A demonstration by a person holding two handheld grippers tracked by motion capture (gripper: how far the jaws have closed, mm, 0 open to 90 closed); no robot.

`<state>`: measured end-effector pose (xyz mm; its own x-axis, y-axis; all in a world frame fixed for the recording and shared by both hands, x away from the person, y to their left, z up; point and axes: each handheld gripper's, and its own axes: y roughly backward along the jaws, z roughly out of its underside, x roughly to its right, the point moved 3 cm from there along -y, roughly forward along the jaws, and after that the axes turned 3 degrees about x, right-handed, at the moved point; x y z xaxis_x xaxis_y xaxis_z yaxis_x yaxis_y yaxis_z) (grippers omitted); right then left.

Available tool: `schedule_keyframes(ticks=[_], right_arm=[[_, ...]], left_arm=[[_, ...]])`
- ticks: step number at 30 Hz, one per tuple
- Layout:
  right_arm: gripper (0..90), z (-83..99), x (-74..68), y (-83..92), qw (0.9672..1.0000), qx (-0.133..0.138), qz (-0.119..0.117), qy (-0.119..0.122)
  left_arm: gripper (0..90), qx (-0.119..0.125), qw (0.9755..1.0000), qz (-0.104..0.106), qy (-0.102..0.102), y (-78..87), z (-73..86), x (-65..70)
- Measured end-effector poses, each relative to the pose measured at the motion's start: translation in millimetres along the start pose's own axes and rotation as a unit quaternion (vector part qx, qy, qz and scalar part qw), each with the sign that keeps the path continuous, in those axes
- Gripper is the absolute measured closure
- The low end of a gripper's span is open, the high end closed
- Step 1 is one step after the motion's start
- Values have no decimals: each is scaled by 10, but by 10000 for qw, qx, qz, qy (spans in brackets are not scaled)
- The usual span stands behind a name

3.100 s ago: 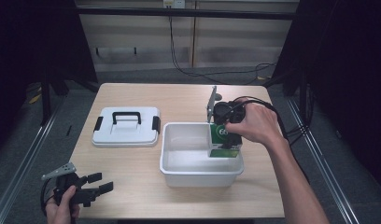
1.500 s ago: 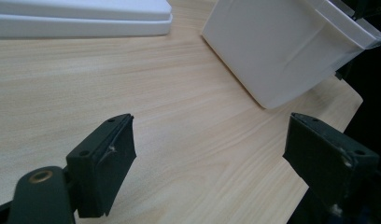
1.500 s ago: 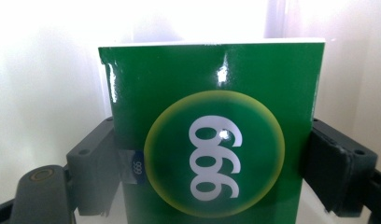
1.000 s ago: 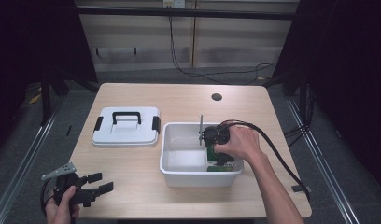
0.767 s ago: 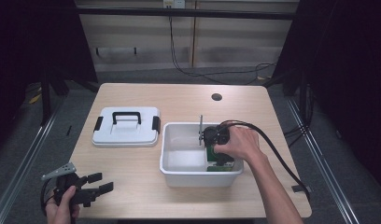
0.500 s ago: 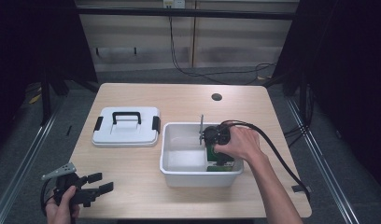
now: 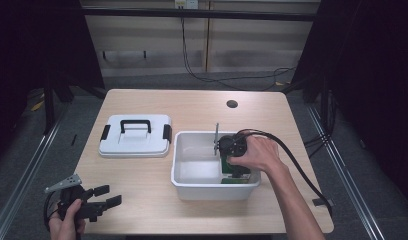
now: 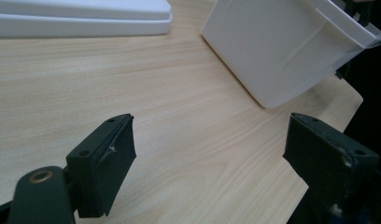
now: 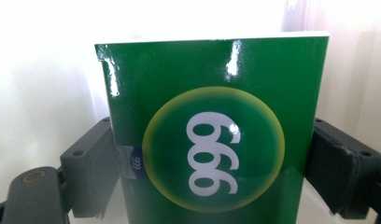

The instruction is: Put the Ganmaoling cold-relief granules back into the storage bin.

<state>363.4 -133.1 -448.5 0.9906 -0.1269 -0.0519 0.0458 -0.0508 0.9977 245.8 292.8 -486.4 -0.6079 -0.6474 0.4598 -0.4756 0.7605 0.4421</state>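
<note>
The right gripper (image 9: 212, 163) has its jaws pressed on the two side faces of a green box (image 9: 212, 140), one pad on each side, so the box sits squarely between them with its printed front turned to the right gripper view's camera. The box's long axis runs away from the gripper, along the line of the jaws, and its far end meets bright white plastic — the inside of the white bin (image 7: 192, 176). From the high view, the right gripper (image 7: 232, 150) reaches down into the right-hand part of that bin, with the green box (image 7: 235, 175) low inside it near the front wall; whether the box already touches the floor of the bin I cannot tell. The likely next move is a release, and it turns on this: the box lies straight ahead of the jaws, so they would have to part sideways and draw back up along that same axis to leave it undisturbed. The left gripper (image 7: 99, 200) rests well apart at the near left corner of the counter (image 7: 142, 200), jaws spread wide with nothing between them — pointing across bare wood toward the bin's outer wall. The white lid (image 7: 135, 136), black handle up, lies just left of the bin.
</note>
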Motion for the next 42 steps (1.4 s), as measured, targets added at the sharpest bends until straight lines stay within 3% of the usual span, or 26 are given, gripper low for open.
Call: schedule_keyframes(ticks=[4,7,20,25,26,29,39,40,42], right_arm=[[129,6,-7,2,10000,-3,29,88],[112,8,-9,18,10000,13,56,20],[81,77,1,103,9989,453,71,-85],[86,96,7,175,9974,717,25,-90],[86,118,9,233,9958,895,115,-180],[86,146,14,291,9941,1060,94,-191],[87,203,-17,427,9909,1305,114,-324],[93,206,-13,435,9901,1380,101,-250],[124,212,-23,459,9886,1469,131,-320]], left_arm=[[162,0,10000,5,-5,1,0,1],[162,1,10000,5,-1,1,0,0],[162,-13,10000,-15,2,0,0,-4],[162,-11,10000,-15,7,0,0,-4],[162,-2,10000,-15,24,-1,1,-2],[162,-12,10000,-15,10,0,0,-5],[162,-5,10000,-11,16,1,0,-2],[162,-6,10000,-13,16,2,0,-3],[162,-10,10000,-14,10,0,0,-4]])
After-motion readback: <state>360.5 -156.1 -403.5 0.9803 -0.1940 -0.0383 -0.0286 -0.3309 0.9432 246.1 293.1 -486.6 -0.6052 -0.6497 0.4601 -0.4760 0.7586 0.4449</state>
